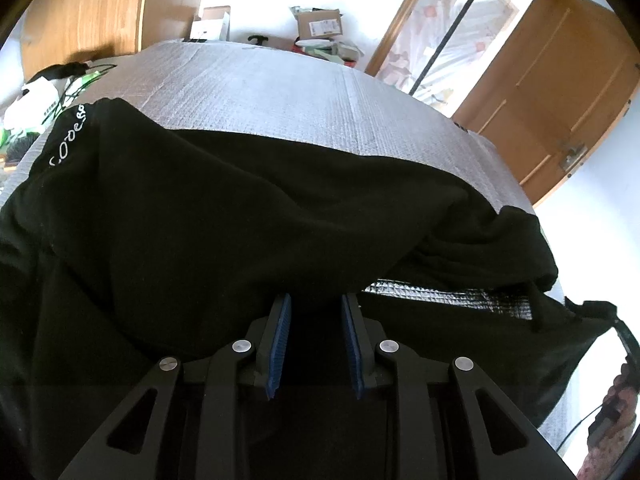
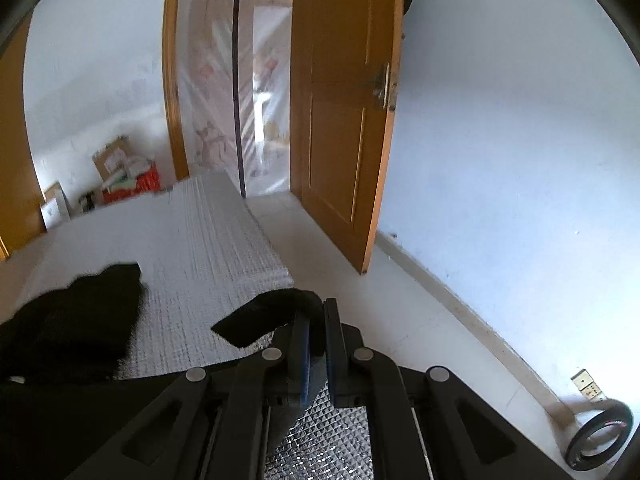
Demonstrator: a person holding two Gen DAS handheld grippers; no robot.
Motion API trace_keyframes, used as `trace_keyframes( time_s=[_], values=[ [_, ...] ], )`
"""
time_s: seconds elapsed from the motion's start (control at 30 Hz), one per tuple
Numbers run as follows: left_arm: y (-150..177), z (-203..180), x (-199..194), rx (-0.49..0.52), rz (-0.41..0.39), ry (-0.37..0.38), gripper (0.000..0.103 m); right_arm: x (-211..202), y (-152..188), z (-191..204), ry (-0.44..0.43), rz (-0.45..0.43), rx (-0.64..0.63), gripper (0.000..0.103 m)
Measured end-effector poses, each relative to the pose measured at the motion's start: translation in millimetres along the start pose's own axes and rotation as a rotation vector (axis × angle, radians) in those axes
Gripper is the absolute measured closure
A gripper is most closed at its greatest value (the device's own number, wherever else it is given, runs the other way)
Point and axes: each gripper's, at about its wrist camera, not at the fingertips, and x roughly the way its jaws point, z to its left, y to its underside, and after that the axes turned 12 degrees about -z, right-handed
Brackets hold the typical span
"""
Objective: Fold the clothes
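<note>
A black garment (image 1: 240, 216) sprawls across the silver quilted mat (image 1: 280, 92), filling mid-frame. The left claw (image 1: 316, 304) grips its near edge, jaws part-closed on cloth. The right claw (image 2: 316, 312) pinches a fold, nearly closed.

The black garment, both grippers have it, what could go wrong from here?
1. The right gripper pinches only a thin edge of the black garment, which may slip free.
2. The cloth hangs bunched toward the left gripper, so the fold may set unevenly on the silver mat.
</note>
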Motion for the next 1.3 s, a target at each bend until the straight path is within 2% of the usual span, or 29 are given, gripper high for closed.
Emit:
trace_keyframes(
  time_s=[0.13,0.27,0.33,0.47,0.53,0.63,0.7,0.83,0.97,1.13,1.23,1.27,1.3],
  values=[
    [0.5,-0.3,-0.2,0.0,0.0,-0.004,0.076,30.7,5.6,4.4,-0.028,0.077,0.0,0.096],
    [0.8,-2.5,-0.2,0.005,-0.001,-0.015,0.076,56.1,4.4,-12.1,-0.127,0.146,0.14,0.096],
    [0.6,-3.0,-0.5,0.005,-0.001,-0.02,0.076,61.0,6.2,-15.1,-0.136,0.17,0.17,0.095],
    [0.2,-3.4,-1.6,-0.001,-0.001,-0.027,0.076,58.2,7.0,-24.0,-0.175,0.133,0.216,0.095],
    [0.0,-3.7,-2.1,-0.004,-0.001,-0.03,0.076,58.3,7.9,-24.5,-0.164,0.135,0.207,0.095],
    [-0.4,-4.0,-2.9,-0.008,-0.001,-0.036,0.076,60.2,6.5,-25.6,-0.21,0.143,0.23,0.095],
    [-1.0,-3.4,-7.1,-0.021,-0.016,-0.032,0.076,61.2,3.7,-25.2,-0.208,0.148,0.212,0.093],
    [-1.5,-6.8,-26.6,-0.022,-0.077,-0.027,0.076,57.4,3.6,-34.7,-0.211,0.154,0.245,0.081],
    [5.6,-21.9,-48.1,0.034,-0.107,-0.005,0.076,53.1,1.3,-35.2,-0.197,0.154,0.221,0.08],
    [26.2,-46.4,-65.1,0.12,-0.093,0.078,0.076,48.2,-3.9,-27.2,-0.164,0.15,0.135,0.077],
    [43.2,-64.4,-68.5,0.2,-0.068,0.103,0.076,51.9,-7.7,-14.4,-0.171,0.154,0.099,0.078],
    [49.8,-69.7,-69.1,0.225,-0.057,0.107,0.076,54.9,-9.1,-11.7,-0.149,0.162,0.099,0.077],
    [56.5,-73.7,-68.9,0.245,-0.042,0.114,0.076,60.6,-10.2,-12.9,-0.087,0.188,0.118,0.077]
  ],
)
